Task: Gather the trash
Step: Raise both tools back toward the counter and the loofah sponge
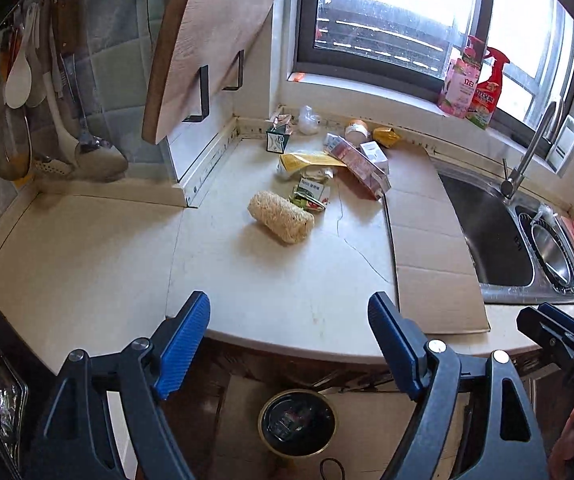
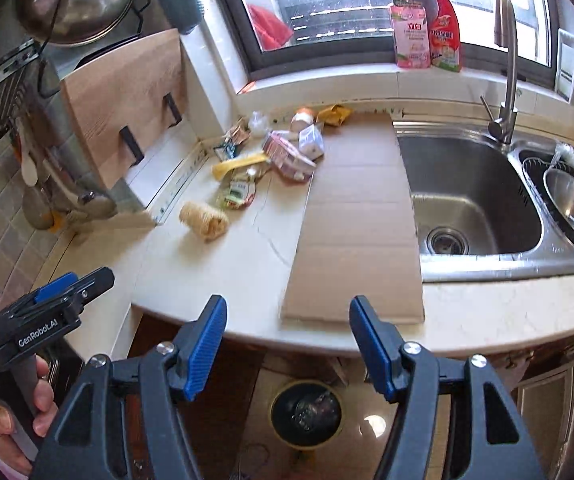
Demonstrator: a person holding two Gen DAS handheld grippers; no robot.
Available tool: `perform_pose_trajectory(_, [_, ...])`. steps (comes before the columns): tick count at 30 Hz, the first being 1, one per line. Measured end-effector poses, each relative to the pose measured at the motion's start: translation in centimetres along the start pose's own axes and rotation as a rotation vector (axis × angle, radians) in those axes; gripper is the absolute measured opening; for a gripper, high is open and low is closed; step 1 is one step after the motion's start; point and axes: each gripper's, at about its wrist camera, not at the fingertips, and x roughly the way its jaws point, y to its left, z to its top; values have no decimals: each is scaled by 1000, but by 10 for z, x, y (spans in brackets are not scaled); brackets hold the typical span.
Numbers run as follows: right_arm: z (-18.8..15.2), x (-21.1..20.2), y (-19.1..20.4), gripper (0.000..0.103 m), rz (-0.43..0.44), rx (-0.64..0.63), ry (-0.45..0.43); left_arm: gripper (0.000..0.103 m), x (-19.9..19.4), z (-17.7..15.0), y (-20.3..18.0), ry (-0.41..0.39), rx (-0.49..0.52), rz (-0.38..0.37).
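Sunlight comes through the window onto a pale worktop (image 1: 271,280) beside a steel sink (image 2: 471,200). Trash (image 1: 327,168) lies in a heap near the back wall: boxes, wrappers and a loofah roll (image 1: 281,218). Both the left gripper (image 1: 289,320) and right gripper (image 2: 287,328) have jaws wide open, holding nothing. Below, a round bin (image 2: 306,412) sits on the floor.

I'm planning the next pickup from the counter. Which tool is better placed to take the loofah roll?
Left, probably. The loofah roll lies almost straight ahead of the open, empty left tool. From the right tool, also open and empty, it sits well off to the left, with the cardboard sheet ahead instead.
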Motion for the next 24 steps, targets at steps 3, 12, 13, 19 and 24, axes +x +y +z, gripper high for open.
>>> perform_pose_trajectory(3, [19, 9, 6, 64, -26, -4, -17, 80, 18, 19, 6, 6, -19, -22])
perform_pose_trajectory(12, [64, 61, 27, 64, -47, -8, 12, 80, 87, 70, 21, 51, -32, -51])
perform_pose_trajectory(13, [69, 69, 30, 63, -45, -13, 18, 80, 94, 73, 22, 58, -36, -50])
perform_pose_trajectory(19, [101, 120, 48, 53, -17, -83, 71, 80, 151, 93, 33, 121, -96, -31])
perform_pose_trajectory(24, [119, 169, 62, 49, 36, -162, 128, 80, 189, 96, 34, 168, -147, -6])
